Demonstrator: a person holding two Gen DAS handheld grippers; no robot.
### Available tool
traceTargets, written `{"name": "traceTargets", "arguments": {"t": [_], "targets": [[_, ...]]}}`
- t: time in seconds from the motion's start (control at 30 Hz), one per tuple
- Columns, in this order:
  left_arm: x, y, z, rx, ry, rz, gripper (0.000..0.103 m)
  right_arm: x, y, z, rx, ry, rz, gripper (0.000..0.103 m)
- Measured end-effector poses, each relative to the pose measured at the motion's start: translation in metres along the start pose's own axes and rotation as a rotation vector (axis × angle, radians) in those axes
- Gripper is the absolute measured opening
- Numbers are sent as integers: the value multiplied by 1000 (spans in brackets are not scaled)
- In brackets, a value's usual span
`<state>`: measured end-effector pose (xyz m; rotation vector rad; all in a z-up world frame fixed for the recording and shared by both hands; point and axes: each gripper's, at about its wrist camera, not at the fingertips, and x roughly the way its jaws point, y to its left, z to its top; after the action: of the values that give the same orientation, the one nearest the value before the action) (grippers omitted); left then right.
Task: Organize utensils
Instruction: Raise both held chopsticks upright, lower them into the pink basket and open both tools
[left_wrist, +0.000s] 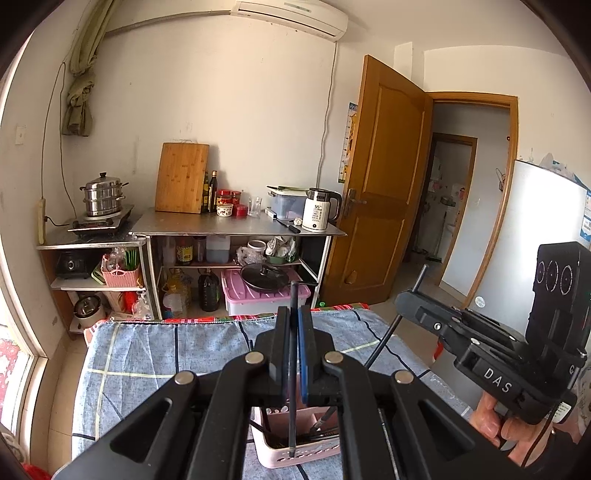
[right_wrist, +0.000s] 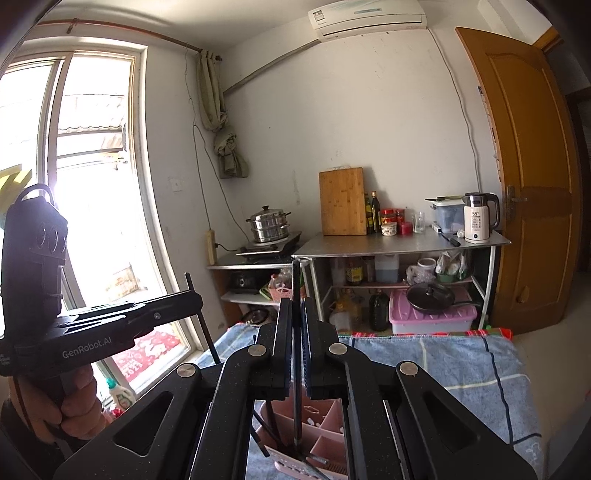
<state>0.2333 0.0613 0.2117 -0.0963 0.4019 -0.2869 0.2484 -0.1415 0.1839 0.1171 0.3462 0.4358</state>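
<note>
Two hand-held grippers hover above a pink compartmented basket (left_wrist: 295, 454) near the front edge of the blue checked tablecloth (left_wrist: 166, 354). The left gripper (left_wrist: 294, 325) and right gripper (right_wrist: 296, 321) are each clamped on one thin, dark chopstick (left_wrist: 292, 369) (two in all), held roughly upright with lower ends inside the basket. Behind the far edge stands a steel shelf (left_wrist: 236, 225) of kitchenware.
</note>
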Motion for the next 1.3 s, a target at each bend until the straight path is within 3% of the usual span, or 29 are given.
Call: {"name": "traceTargets", "arguments": {"t": [0.2,0.37,0.8,1.03,1.07,1.17,1.3], "targets": [[3,9,13,-42,3,-20,4,12,-12,-10,21,39,-19,4],[-1,3,23,-9,-26,-13,4,14,-15,-12,24,49,-23,4],[47,12,-35,-49,154,-17,5,31,-22,-44,29,170,-16,5],[48,16,-45,-71,175,9,6,25,-23,-52,10,209,-18,9],[47,16,-46,-74,177,16,8,20,-23,-52,9,202,-17,15],[40,17,-49,-77,166,33,26,6,-24,-49,7,182,-20,17],[26,14,-53,-71,140,40,33,-16,-27,-47,9,152,-22,17]]}}
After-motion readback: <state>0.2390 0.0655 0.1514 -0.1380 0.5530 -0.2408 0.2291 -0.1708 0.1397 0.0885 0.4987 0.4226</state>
